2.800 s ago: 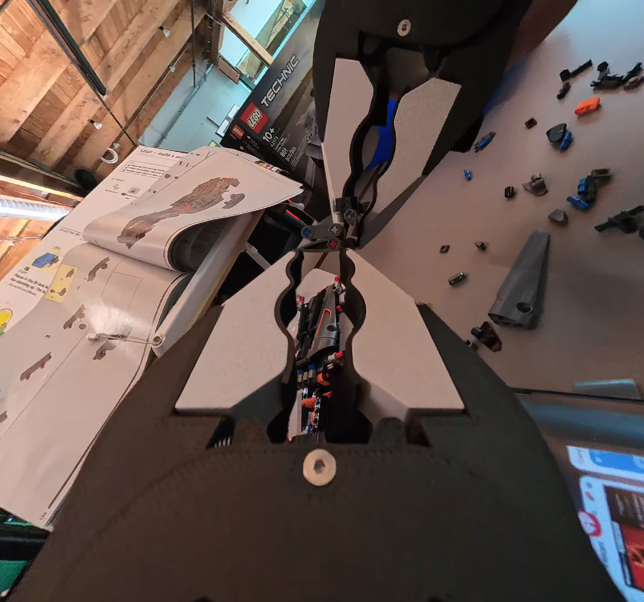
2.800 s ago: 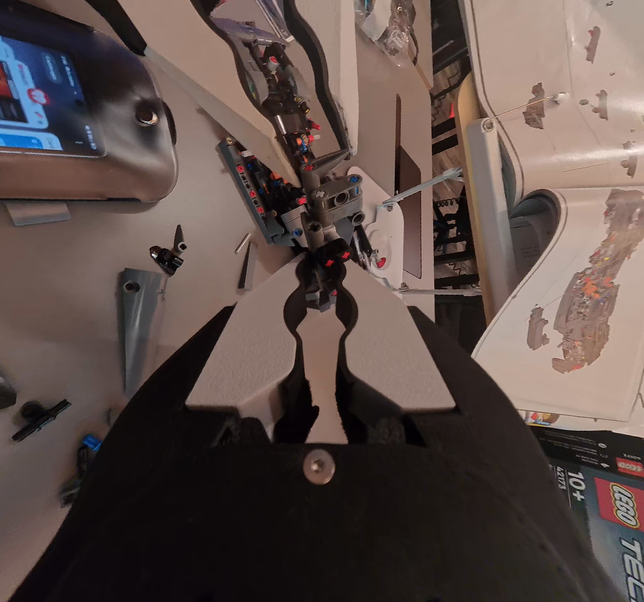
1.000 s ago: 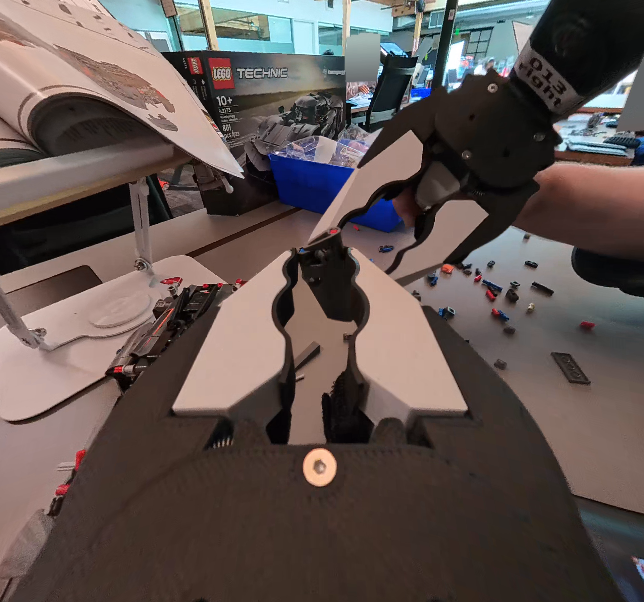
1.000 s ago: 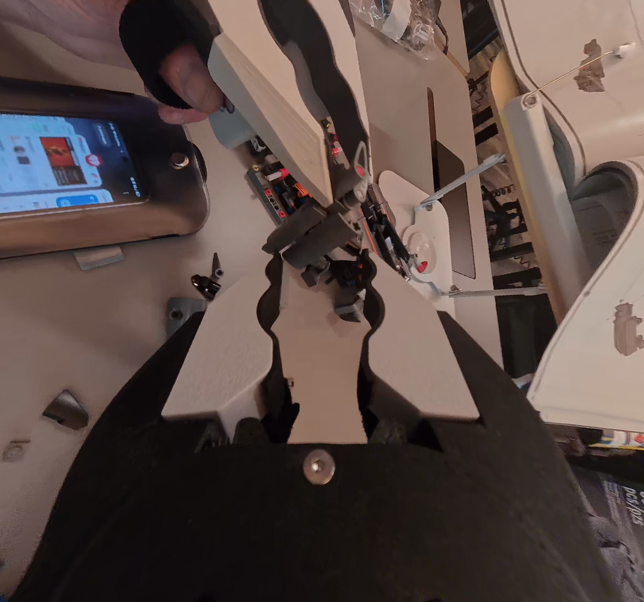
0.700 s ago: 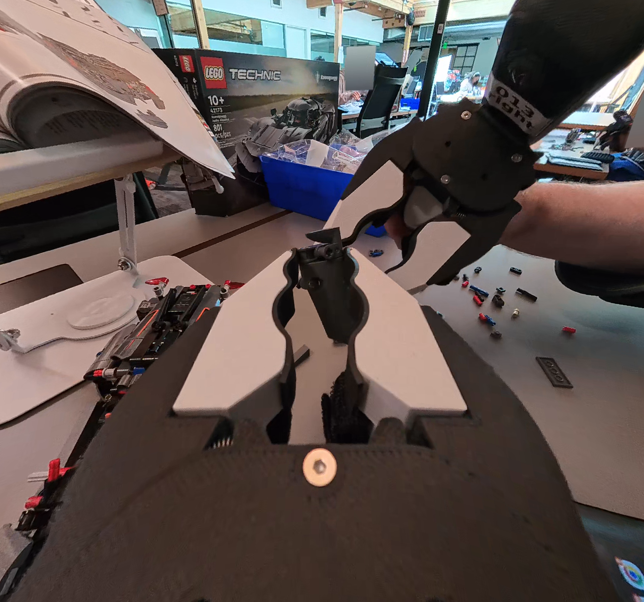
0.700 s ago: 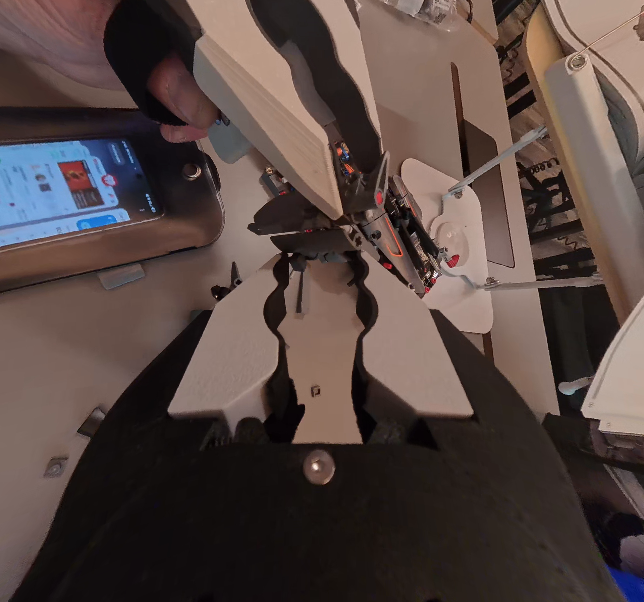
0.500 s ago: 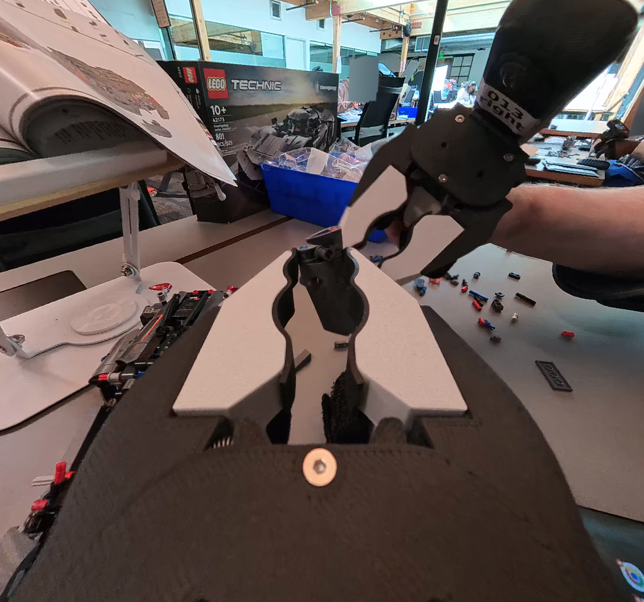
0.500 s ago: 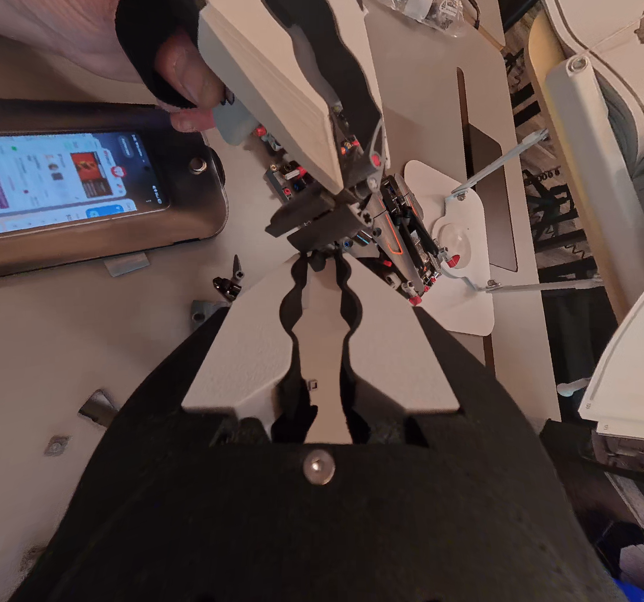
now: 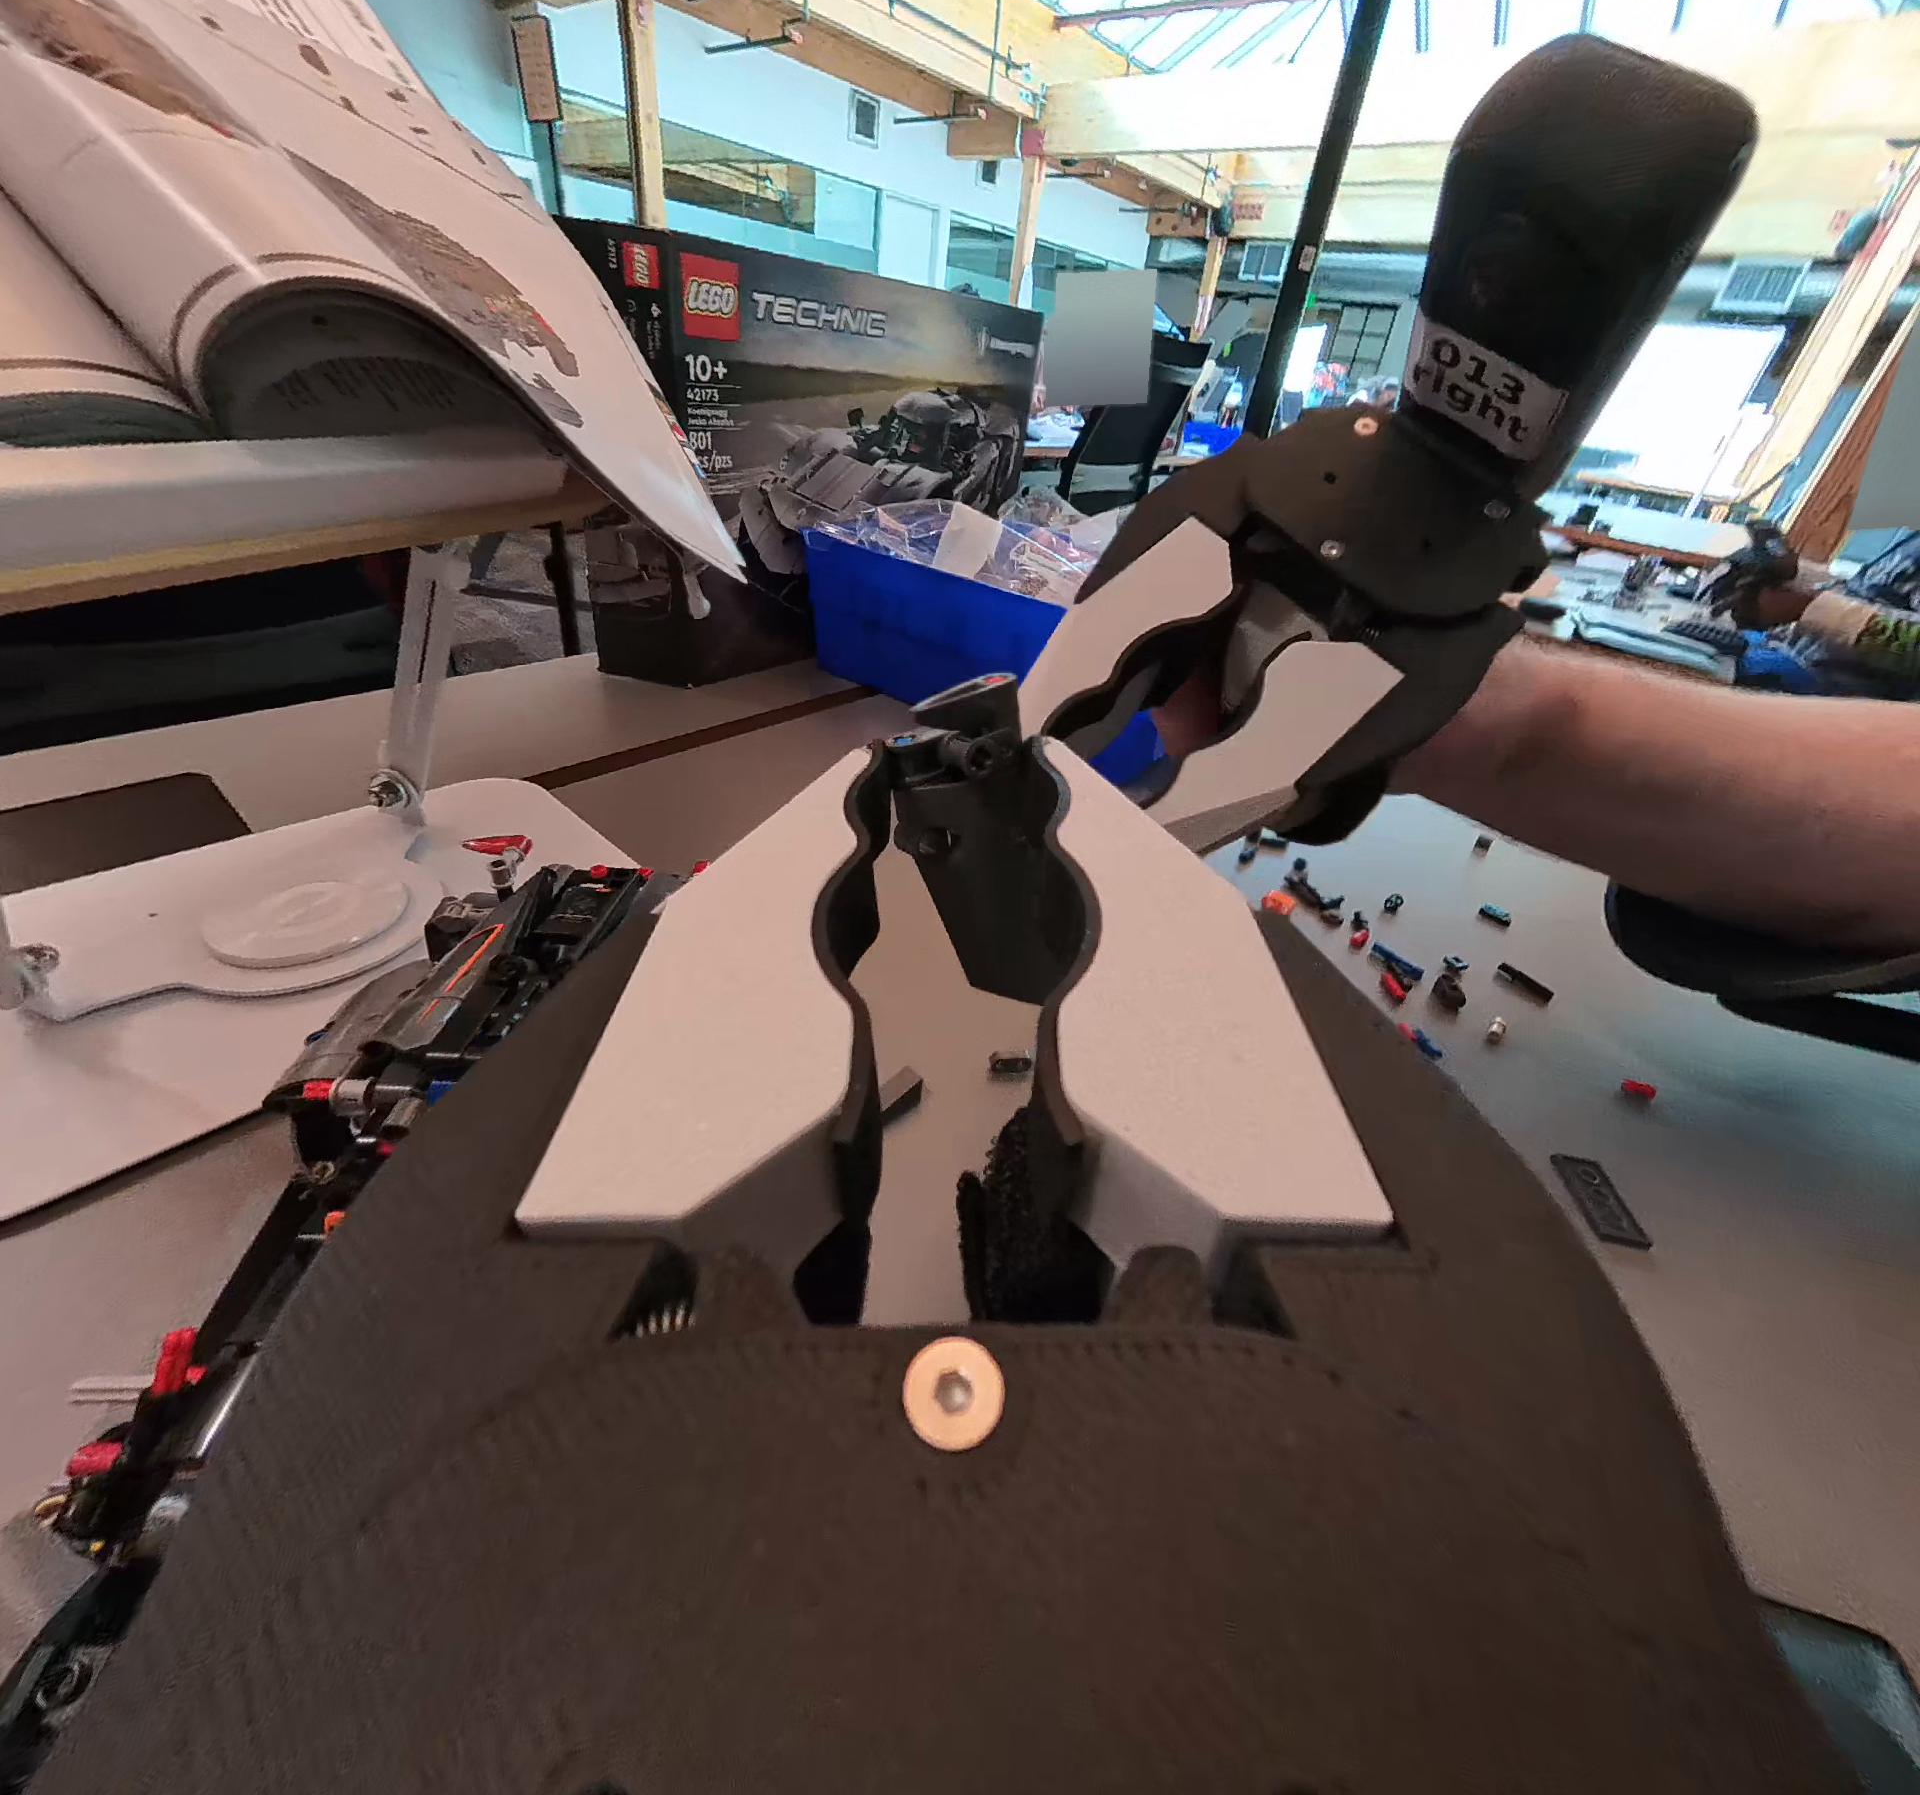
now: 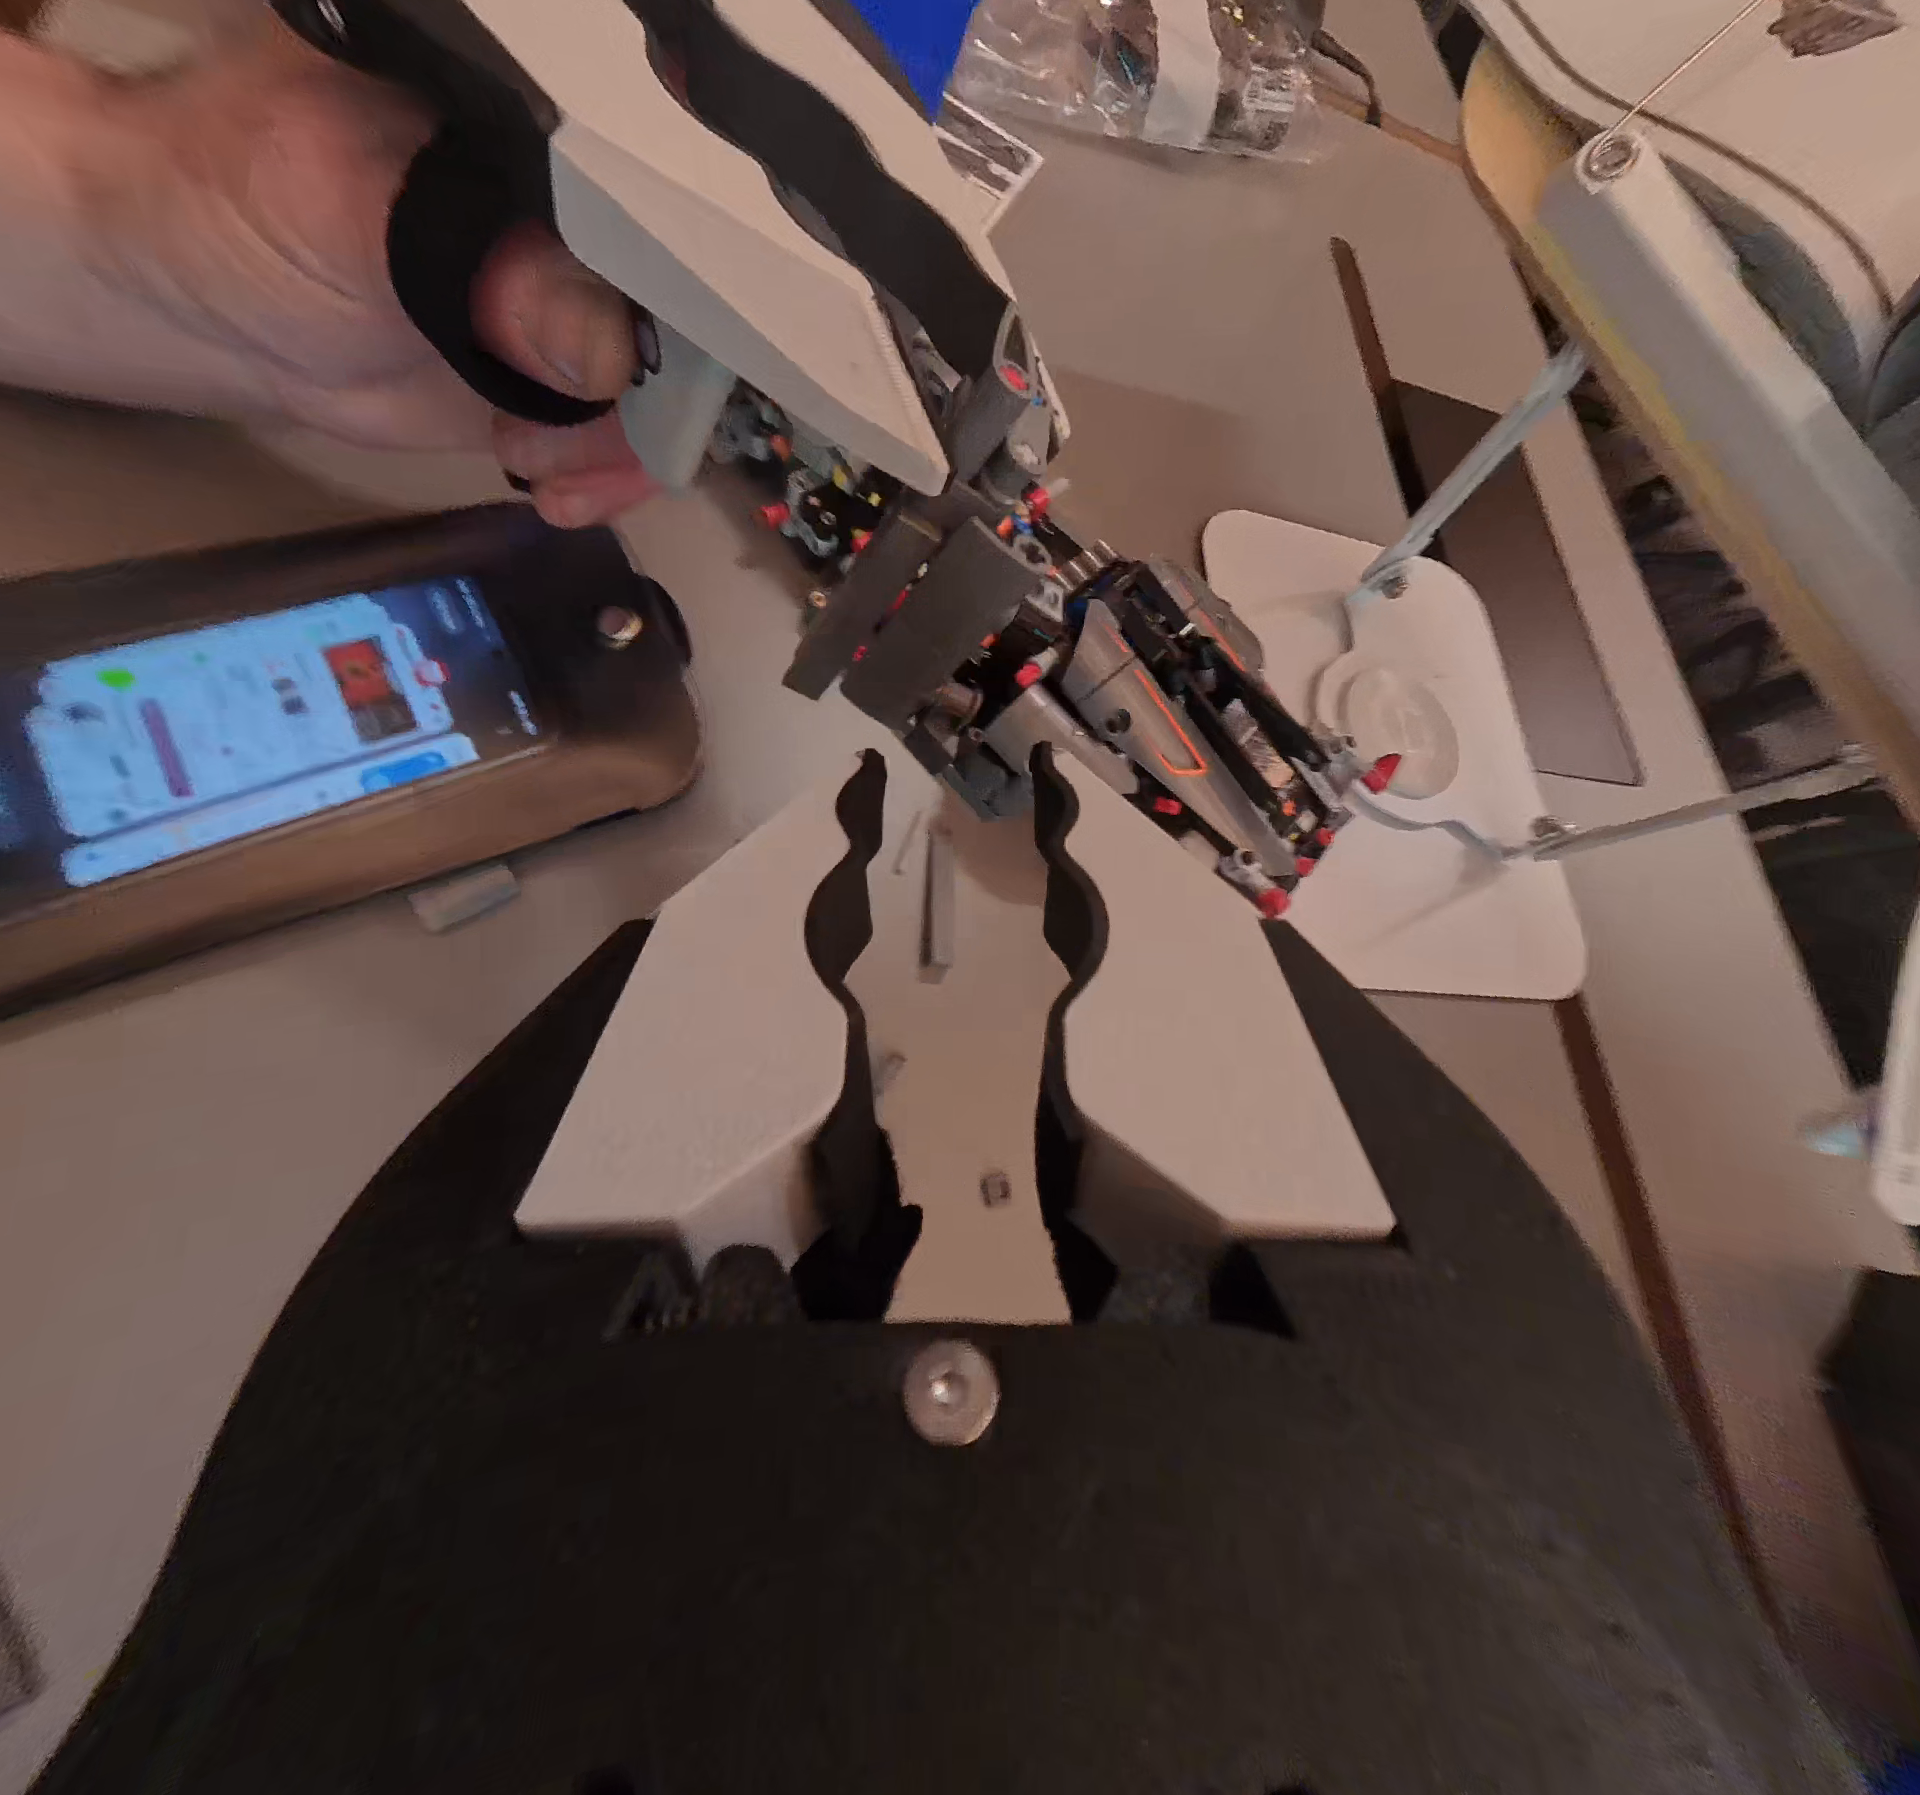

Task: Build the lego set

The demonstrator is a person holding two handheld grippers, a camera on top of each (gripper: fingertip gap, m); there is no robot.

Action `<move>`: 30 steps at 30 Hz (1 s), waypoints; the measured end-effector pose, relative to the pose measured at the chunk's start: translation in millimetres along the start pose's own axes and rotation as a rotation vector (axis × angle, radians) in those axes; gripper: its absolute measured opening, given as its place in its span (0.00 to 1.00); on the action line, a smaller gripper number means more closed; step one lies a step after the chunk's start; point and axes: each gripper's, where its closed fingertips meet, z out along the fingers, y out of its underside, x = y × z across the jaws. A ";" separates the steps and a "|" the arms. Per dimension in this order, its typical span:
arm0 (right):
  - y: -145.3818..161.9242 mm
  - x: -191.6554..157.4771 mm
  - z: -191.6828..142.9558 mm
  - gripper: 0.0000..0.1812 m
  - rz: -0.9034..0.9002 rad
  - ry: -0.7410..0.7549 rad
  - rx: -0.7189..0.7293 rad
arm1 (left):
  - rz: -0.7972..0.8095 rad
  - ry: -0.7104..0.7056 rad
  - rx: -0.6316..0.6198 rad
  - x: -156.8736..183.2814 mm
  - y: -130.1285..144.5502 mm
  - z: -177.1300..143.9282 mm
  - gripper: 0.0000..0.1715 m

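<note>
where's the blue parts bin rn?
Left wrist view, centre-right at the back of the table: the blue bin holds clear bags and sits just right of the set's box, partly behind the right gripper.

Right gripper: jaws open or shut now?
Open. The right gripper shows a clear gap between its white jaws, with bare table and nothing held between them.

The left gripper (image 9: 961,769) is clamped on a dark lego sub-assembly (image 9: 982,872). The right gripper (image 10: 951,779) stands just beyond that piece, jaws parted and empty.
</note>
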 end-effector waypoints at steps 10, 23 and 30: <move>-20.5 -19.8 12.8 0.35 0.333 -0.179 0.128 | 0.043 -0.013 0.024 4.6 -4.8 -0.3 0.14; -7.0 -22.9 15.0 0.15 0.177 -0.150 0.046 | 0.174 0.020 0.020 25.8 -3.8 8.2 0.15; -2.9 -35.2 7.4 0.15 0.021 -0.204 0.005 | 0.188 0.098 -0.043 37.5 5.3 12.8 0.26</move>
